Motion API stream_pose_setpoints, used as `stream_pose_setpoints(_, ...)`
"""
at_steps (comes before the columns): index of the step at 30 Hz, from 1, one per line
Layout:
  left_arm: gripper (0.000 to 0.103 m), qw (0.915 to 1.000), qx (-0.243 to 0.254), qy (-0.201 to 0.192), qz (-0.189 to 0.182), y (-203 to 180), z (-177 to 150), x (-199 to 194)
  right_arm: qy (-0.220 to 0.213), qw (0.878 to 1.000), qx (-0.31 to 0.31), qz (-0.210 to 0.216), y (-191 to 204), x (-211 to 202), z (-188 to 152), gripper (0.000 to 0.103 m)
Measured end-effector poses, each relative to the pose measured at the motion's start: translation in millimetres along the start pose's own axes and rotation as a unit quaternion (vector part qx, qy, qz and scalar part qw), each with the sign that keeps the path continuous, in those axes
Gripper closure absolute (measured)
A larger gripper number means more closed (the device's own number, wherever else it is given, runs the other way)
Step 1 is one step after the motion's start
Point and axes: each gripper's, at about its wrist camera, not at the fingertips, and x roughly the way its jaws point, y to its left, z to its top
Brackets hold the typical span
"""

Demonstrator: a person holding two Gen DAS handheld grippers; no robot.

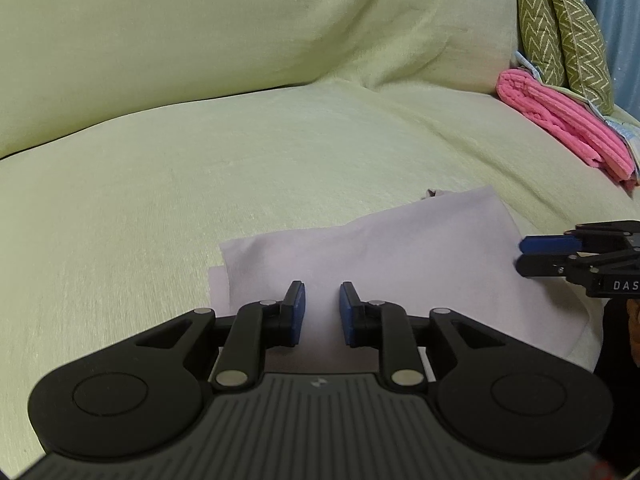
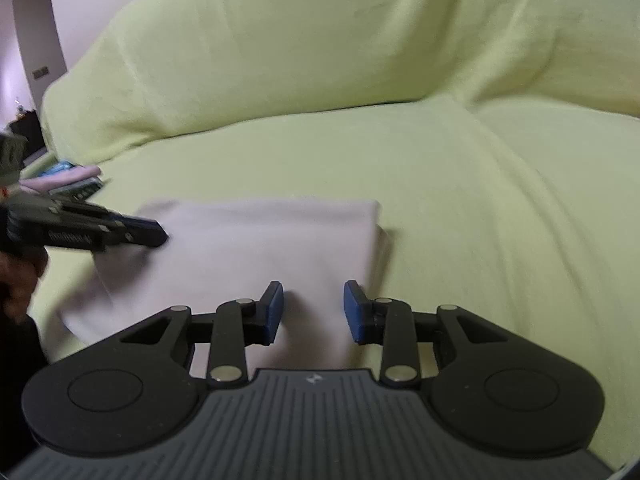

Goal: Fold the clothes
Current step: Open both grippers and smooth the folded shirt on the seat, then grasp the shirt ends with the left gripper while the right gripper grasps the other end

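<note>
A pale lilac garment (image 1: 380, 256), folded into a rectangle, lies flat on the yellow-green sofa seat (image 1: 160, 208). My left gripper (image 1: 322, 296) hovers over its near edge, blue pads apart with only cloth showing below the gap. My right gripper (image 1: 521, 256) reaches in from the right side of the garment. In the right wrist view the same garment (image 2: 260, 240) lies ahead, and my right gripper (image 2: 313, 296) stands open over its near right part, nothing pinched. My left gripper (image 2: 162, 234) points at the garment's left edge there.
A folded pink towel (image 1: 560, 128) and green zigzag cushions (image 1: 560, 32) sit at the sofa's right end. A small stack of folded clothes (image 2: 72, 178) lies at the left end. The sofa backrest (image 2: 320, 40) rises behind. A hand (image 2: 20, 276) holds the left gripper.
</note>
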Motion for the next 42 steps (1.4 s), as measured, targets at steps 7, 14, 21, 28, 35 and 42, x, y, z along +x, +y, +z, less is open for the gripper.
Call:
stream_pose_setpoints(7,0.054,0.9984,0.056,0.002,0.013,-12,-5,-19,0.022,0.998,-0.032,-0.051,10,-32,-3,0.070)
stream_pose_setpoints(14,0.029,0.9712,0.236,-0.030,0.012,-70,-54,-76,0.029,0.977,-0.203,-0.060,61,-62,-30,0.055)
stream_pose_setpoints(21,0.029,0.9311,0.360,-0.005,0.057,-116,-87,-56,0.044,0.924,-0.376,-0.053,118,-40,-50,0.055)
stream_pose_setpoints(28,0.030,0.9046,0.413,-0.034,0.101,-135,-83,-35,0.042,0.890,-0.451,-0.046,147,-11,-54,0.056)
stream_pose_setpoints(35,0.045,0.8885,0.430,-0.017,0.158,-97,-90,-41,0.030,0.867,-0.488,-0.100,124,-10,-55,0.055)
stream_pose_setpoints(42,0.057,0.8397,0.510,-0.018,0.186,-125,-104,-31,0.018,0.854,-0.509,-0.105,138,-8,-57,0.056)
